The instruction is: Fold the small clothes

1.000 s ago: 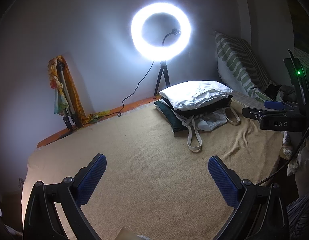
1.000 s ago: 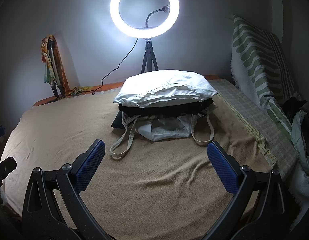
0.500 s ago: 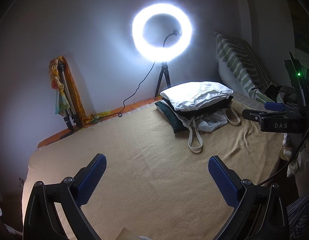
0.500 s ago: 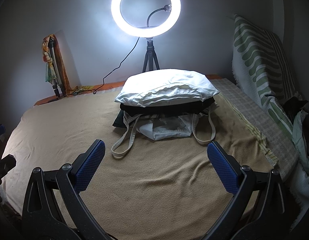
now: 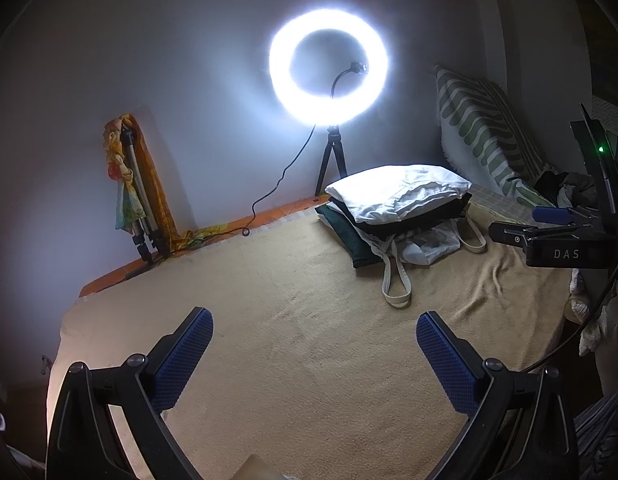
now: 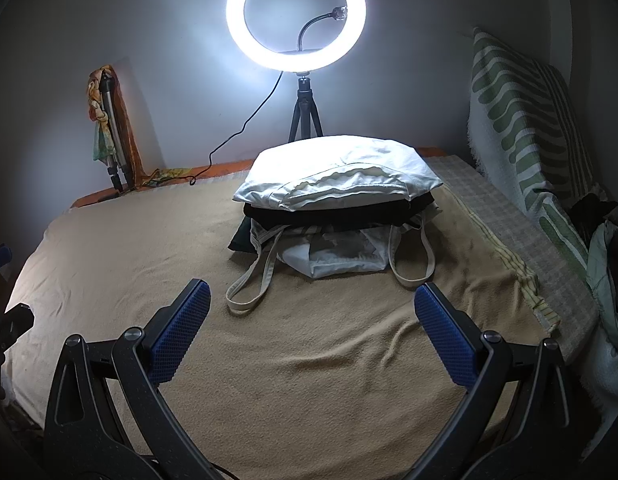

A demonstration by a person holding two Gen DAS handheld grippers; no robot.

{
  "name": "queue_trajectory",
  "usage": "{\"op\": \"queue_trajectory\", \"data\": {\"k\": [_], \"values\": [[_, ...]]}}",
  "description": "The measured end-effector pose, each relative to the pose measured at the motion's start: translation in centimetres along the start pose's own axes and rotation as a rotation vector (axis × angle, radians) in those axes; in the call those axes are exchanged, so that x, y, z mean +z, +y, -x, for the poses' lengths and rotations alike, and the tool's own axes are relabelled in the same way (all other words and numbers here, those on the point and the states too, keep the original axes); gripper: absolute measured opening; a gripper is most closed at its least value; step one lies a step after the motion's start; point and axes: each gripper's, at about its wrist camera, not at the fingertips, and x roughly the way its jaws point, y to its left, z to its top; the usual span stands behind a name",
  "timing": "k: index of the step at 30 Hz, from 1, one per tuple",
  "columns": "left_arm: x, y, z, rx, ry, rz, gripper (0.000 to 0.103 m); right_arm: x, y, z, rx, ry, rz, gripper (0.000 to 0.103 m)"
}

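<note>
Clothes (image 6: 341, 184) for this job sit in one stack at the far middle of the bed (image 6: 309, 360), in front of the ring light (image 6: 295, 14) on its little tripod. Going from big to small: the tan blanket covering the bed lies bare between me and the stack; a white folded piece tops the stack, over a black one (image 6: 341, 214), a dark green one (image 5: 343, 236), and a pale tote bag (image 6: 333, 254) with its straps trailing toward me. Those upper pieces look folded already, so I judge the stack may be finished work, though I cannot tell what remains; a heap of loose cloth at the right edge (image 6: 605, 236) may be next. My left hand-held gripper (image 5: 313, 356) and right hand-held gripper (image 6: 311, 332) both hang spread wide over the blanket, holding nothing.
</note>
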Motion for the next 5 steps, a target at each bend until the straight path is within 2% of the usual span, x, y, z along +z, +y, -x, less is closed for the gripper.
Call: {"op": "queue_trajectory", "data": {"k": [5], "values": [[-0.18, -0.02, 0.08, 0.002, 0.002, 0.002, 0.103, 0.18, -0.17, -0.37, 0.008, 0.005, 0.012, 0.103]]}}
